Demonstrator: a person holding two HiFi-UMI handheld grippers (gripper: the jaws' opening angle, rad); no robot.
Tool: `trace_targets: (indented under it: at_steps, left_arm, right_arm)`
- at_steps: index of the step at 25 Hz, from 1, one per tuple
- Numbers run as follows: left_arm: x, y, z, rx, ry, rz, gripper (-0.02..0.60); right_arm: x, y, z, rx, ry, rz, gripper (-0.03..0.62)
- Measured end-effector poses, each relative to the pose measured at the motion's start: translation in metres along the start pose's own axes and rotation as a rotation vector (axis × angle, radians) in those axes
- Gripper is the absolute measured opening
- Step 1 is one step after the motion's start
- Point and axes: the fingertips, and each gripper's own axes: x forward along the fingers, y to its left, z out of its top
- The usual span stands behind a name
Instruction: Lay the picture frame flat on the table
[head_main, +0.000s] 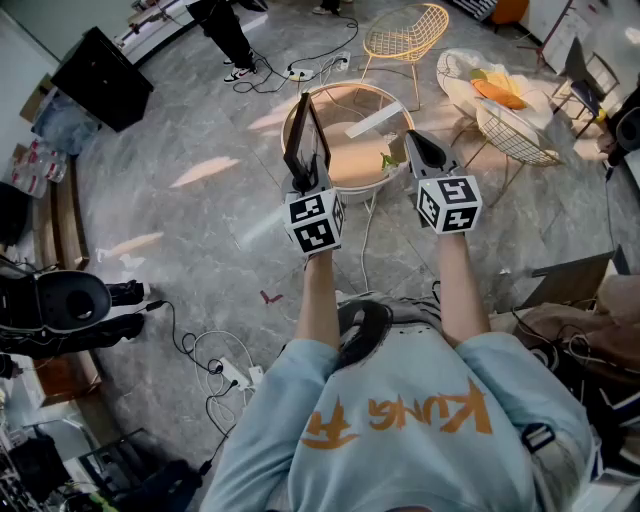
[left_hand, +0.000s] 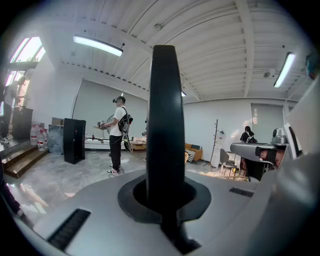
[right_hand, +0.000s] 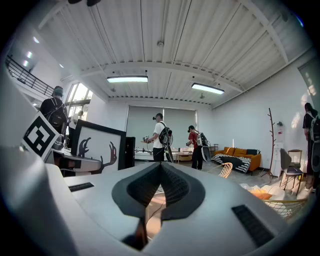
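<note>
the left gripper (head_main: 311, 176) is clamped tight on the bottom edge of the picture frame (head_main: 306, 138), which stands upright and edge-on to the head view, over the near left edge of the round table (head_main: 352, 152); it looks lifted clear of the top, though contact there cannot be ruled out. the left gripper view shows only the frame's black edge (left_hand: 165, 115) rising straight up between the jaws. the right gripper (head_main: 421, 146) hangs to its right over the table's near right edge, jaws closed tip to tip with nothing in them, and its view catches the frame's face (right_hand: 98, 148): a black border round a pale picture of dark hand shapes. the frame looks thin, stiff and light, probably glazed, so likely fragile and smooth enough to twist in a one-edge pinch. the border is the place to grip, not the pane; a second hold on the top or side edge would steady it while tipping it down, bottom edge first.
</note>
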Motion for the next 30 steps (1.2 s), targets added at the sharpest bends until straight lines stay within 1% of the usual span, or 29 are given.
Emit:
trace_targets:
  at_steps: [3,7,13,19,23,26,30]
  left_arm:
    - [0.006,0.009,0.005,-0.002,-0.004,-0.002,0.026]
    - [0.014,0.018,0.006,-0.006,-0.004,-0.011,0.026]
    - [0.031,0.039,0.011,0.002,0.000,-0.047,0.026]
    - [0.043,0.061,0.010,0.001,0.011,-0.078,0.026]
    - [0.051,0.079,0.000,-0.026,0.024,-0.086,0.026]
    - [0.056,0.089,-0.012,-0.044,0.043,-0.091,0.026]
    - [0.062,0.095,-0.012,-0.069,0.042,-0.103,0.026]
  right_arm:
    - [0.009,0.003,0.004,0.009,-0.010,-0.005,-0.003]
    - [0.018,0.000,0.005,0.044,-0.029,-0.035,-0.003]
    - [0.037,0.003,0.005,0.054,-0.029,-0.098,-0.003]
    - [0.054,0.018,0.001,0.062,-0.021,-0.124,-0.003]
    - [0.065,0.031,-0.011,0.048,0.005,-0.127,-0.002]
    - [0.067,0.031,-0.023,0.051,0.029,-0.146,-0.002]
    - [0.069,0.027,-0.019,0.045,0.032,-0.168,-0.002]
